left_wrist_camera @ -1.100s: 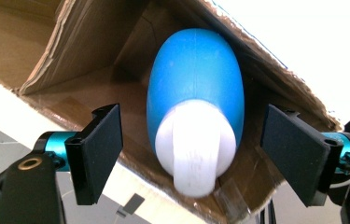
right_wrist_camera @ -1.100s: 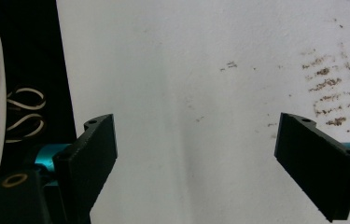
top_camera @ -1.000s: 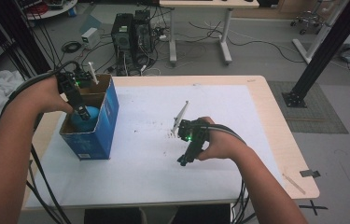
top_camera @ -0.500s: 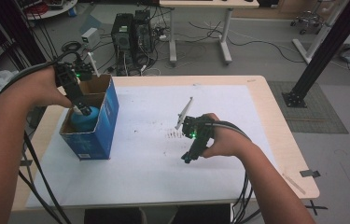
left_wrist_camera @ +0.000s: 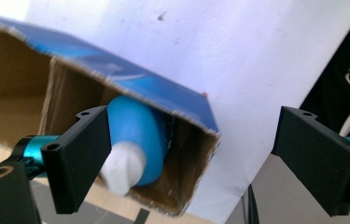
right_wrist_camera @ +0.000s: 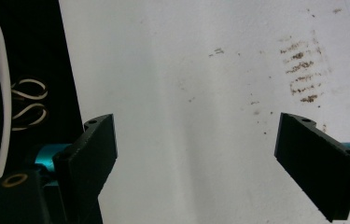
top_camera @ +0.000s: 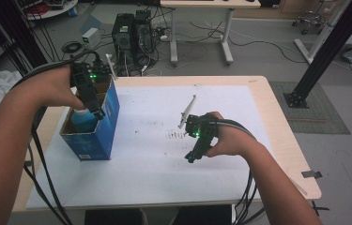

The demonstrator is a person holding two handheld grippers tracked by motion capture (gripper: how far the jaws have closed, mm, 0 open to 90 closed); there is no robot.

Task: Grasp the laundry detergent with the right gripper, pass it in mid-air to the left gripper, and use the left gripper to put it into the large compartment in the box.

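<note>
A blue bottle [top_camera: 83,123] with a white cap [left_wrist_camera: 123,168] lies inside the open blue cardboard box [top_camera: 94,136] at the left of the table. My left gripper [top_camera: 99,115] hovers over the box mouth. In the left gripper view the bottle [left_wrist_camera: 135,130] shows past the left jaw, inside the box [left_wrist_camera: 116,70]; the left gripper [left_wrist_camera: 193,126] has just been opening its jaws, and they stand wide with nothing pressed between them. My right gripper [top_camera: 190,159] rests at the table's middle; in its own view the right gripper [right_wrist_camera: 196,130] is open over bare paper.
A white paper sheet [top_camera: 239,117] covers the wooden table [top_camera: 286,136]. A thin grey stick [top_camera: 187,110] and dark smudges [top_camera: 177,135] lie just beyond the right gripper. Cables trail off the front edge. Computer towers [top_camera: 131,28] stand on the floor behind.
My left gripper has lifted up out of the box and its jaws have spread apart. The blue bottle stays in the box. The right hand has kept still.
</note>
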